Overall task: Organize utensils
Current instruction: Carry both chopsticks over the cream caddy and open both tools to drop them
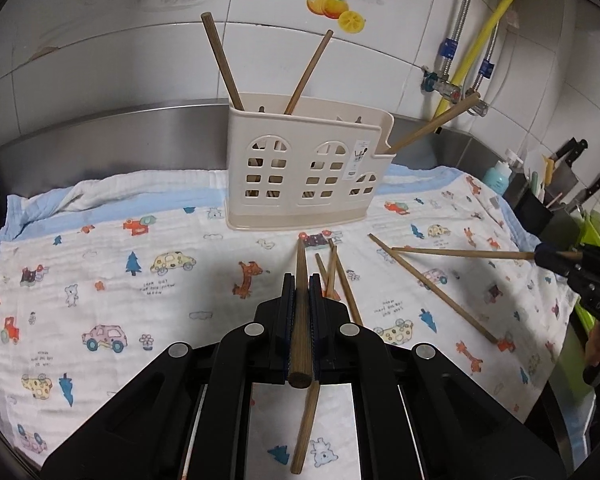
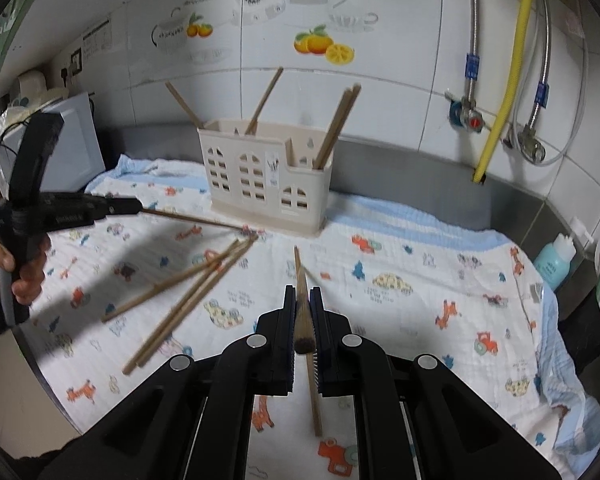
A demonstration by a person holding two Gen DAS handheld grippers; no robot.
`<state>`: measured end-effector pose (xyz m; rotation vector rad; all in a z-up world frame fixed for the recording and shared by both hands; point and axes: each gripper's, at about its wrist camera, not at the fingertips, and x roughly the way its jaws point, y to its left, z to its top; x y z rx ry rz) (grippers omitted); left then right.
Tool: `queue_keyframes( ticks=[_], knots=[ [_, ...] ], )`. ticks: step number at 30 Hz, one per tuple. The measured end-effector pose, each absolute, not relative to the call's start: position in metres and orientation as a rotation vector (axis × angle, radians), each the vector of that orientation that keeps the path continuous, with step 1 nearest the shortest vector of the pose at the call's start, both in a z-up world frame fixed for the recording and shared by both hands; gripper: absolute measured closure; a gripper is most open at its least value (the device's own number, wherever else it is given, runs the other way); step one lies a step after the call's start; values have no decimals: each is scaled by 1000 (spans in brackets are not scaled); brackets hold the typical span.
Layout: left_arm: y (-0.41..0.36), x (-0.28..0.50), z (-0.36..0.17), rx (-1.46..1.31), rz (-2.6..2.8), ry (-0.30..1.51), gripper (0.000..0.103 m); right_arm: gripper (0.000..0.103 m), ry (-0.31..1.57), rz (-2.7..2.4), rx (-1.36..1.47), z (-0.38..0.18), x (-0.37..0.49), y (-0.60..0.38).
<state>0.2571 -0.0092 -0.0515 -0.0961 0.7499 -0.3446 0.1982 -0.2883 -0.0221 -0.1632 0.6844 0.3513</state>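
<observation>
My left gripper (image 1: 300, 280) is closed on one wooden chopstick (image 1: 300, 312), which lies lengthwise between the pads with its blunt end toward the camera and its tip at 12 o'clock. My right gripper (image 2: 302, 292) is likewise clamped on a second chopstick (image 2: 303, 320), also pointing toward 12 o'clock. Both held sticks are lifted clear of the printed cloth (image 1: 100, 280) that covers the counter. In the left wrist view, a small cluster of loose chopsticks (image 1: 336, 280) lies on the cloth just past the left fingertips toward 1 o'clock, and one further stick (image 1: 432, 288) lies diagonally at 2 o'clock. Another stick (image 1: 305, 428) lies on the cloth beneath the left gripper, at 6 o'clock. The beige utensil holder (image 1: 304, 168) stands upright at 12 o'clock near the back edge of the cloth, close to the steel backsplash (image 1: 100, 128). It already holds several chopsticks (image 1: 222, 62), leaning outward from its compartments. In the right wrist view, a hand (image 2: 16, 268) grips the left gripper's handle at 9 o'clock. A teal bottle (image 2: 556, 258) stands at 3 o'clock.
</observation>
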Motion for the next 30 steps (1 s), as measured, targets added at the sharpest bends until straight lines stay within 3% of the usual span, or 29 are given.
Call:
queue_keyframes(
  ticks=[22,30],
  knots=[
    [-18,270,30,0,-349,646,97,96,546,392,-180,115,255,-262],
    [-22,274,74,21,-349,561,97,96,615,396,-178,123,296,-249]
  ],
)
